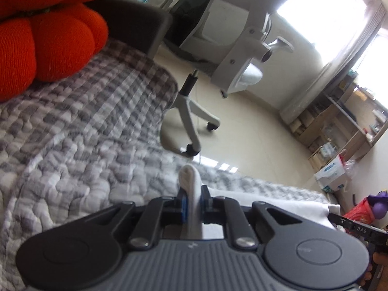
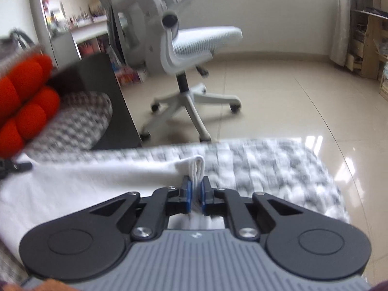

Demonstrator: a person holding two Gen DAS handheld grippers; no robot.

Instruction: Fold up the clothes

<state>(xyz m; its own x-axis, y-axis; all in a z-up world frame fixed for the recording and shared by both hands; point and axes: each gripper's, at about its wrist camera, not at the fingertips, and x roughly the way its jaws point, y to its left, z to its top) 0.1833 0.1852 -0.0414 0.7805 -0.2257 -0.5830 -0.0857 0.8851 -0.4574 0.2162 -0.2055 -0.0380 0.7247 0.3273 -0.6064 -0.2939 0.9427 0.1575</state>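
A white garment lies spread over the grey checked quilt on the bed. My left gripper is shut on a folded edge of the white garment, which sticks up between the blue pads. In the right wrist view my right gripper is shut on a doubled hem of the same garment, and the cloth stretches away to the left toward the other gripper. The right gripper shows at the right edge of the left wrist view.
A red-orange knotted cushion rests on the quilt at the left, with a dark bed board beside it. A white office chair stands on the tiled floor past the bed edge. Wooden shelves line the far wall.
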